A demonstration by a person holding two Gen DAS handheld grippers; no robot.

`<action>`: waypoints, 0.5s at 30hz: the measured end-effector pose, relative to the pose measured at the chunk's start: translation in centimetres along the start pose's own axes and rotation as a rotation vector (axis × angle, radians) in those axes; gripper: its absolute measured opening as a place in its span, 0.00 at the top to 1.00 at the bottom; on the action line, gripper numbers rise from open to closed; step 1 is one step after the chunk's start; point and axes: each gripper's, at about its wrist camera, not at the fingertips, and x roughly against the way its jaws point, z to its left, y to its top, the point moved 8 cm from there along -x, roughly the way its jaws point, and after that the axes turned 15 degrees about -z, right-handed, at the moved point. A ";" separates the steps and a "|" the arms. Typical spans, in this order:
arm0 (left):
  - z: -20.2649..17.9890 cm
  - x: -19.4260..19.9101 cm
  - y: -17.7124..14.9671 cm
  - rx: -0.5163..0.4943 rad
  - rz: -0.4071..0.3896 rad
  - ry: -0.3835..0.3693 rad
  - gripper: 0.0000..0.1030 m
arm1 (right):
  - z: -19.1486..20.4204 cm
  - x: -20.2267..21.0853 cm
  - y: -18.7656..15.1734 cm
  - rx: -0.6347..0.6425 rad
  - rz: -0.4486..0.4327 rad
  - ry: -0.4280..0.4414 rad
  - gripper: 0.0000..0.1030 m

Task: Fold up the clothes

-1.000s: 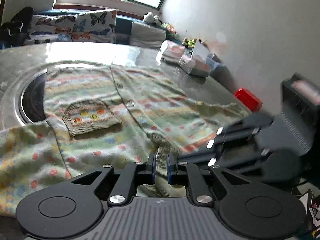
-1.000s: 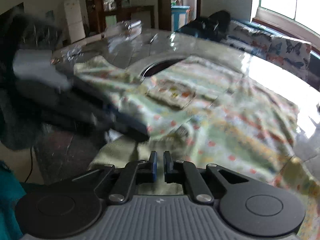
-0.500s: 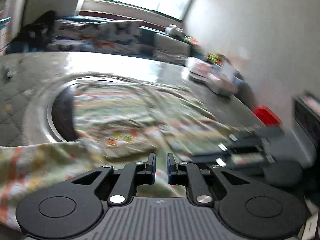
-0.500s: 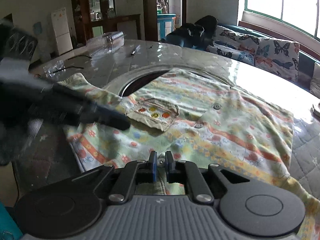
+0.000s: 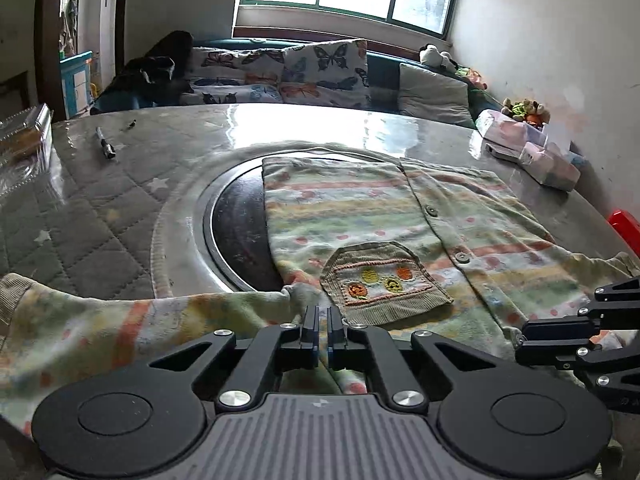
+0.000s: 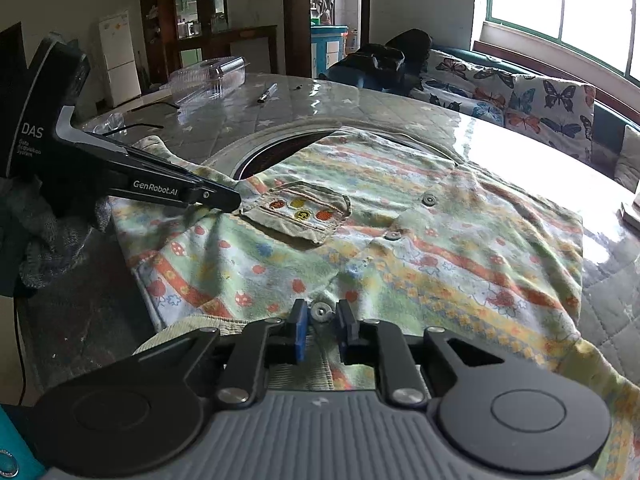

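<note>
Left wrist view: soft patterned shirt [image 5: 380, 216] lies flat on the quilted, glossy table [image 5: 100, 216], buttons up, ribbed corduroy pocket [image 5: 380, 284] stitched on, partly covering the round dark inset [image 5: 236, 224]. Left hand-held gripper [image 5: 322, 330] points down at the sleeve base, jaws just closed together, apparently pinching fabric. Right hand-held gripper [image 6: 322, 330] angles down at the hem, jaws just opening, slightly apart around a button [image 6: 321, 312], pads not pressing.

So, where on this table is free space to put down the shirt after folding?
Free: the quilted table between the pen and the dark round inset. Crowded: the right edge, with boxes.
</note>
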 end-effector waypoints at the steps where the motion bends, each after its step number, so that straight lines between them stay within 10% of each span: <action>1: 0.1 0.0 0.1 -0.006 -0.003 0.014 0.95 | 0.0 0.0 0.0 0.001 0.000 -0.001 0.85; 15: -2.5 3.1 -1.6 0.003 0.012 -0.094 0.91 | 1.6 0.6 0.1 0.069 -0.014 0.003 0.78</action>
